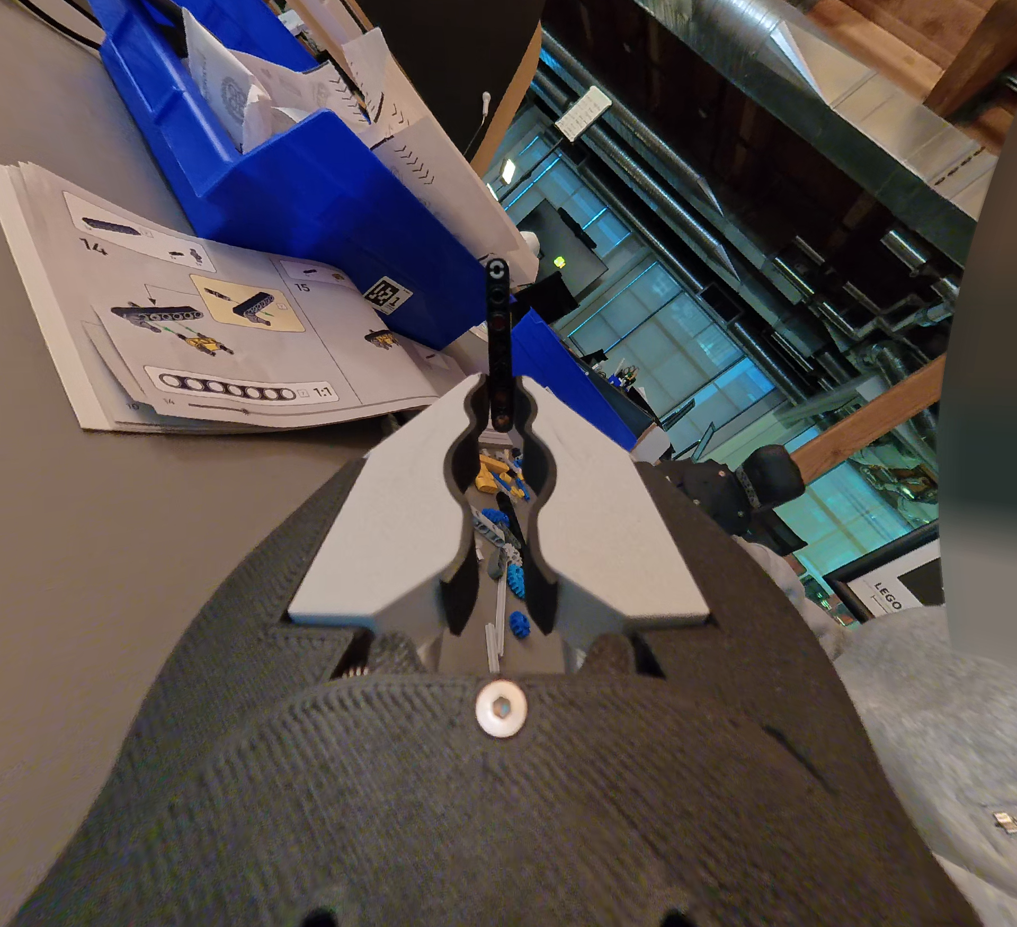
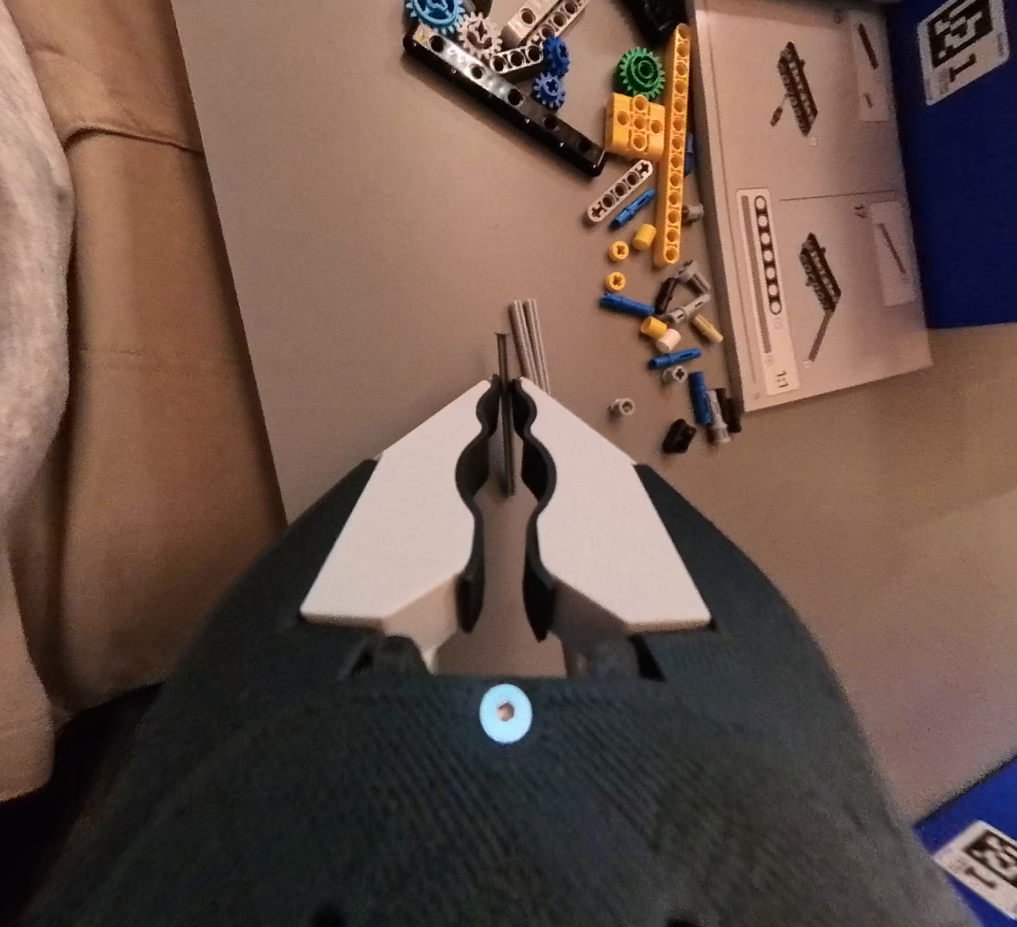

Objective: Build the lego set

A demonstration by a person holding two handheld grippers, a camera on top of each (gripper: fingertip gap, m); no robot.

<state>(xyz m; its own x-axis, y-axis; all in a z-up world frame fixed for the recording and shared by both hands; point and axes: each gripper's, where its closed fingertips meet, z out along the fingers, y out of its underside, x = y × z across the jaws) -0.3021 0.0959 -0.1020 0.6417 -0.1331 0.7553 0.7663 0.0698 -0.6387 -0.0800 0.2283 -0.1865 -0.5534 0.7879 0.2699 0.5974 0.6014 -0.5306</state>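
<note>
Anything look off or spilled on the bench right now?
Nothing damaged or spilled. Loose parts are scattered beside the open instruction booklet, normal mid-build. Left gripper pinches a black beam; right gripper holds a thin dark axle.

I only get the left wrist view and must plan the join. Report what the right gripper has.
Observer: The right gripper has its jaws shut on a thin dark axle, which sticks out past the tips.
Operator: Name a gear I cannot see.
Observer: A green gear lies on the table, beside a long yellow beam.
Operator: Say what lies past that beam.
Observer: The open booklet, its edge alongside the beam.
</note>
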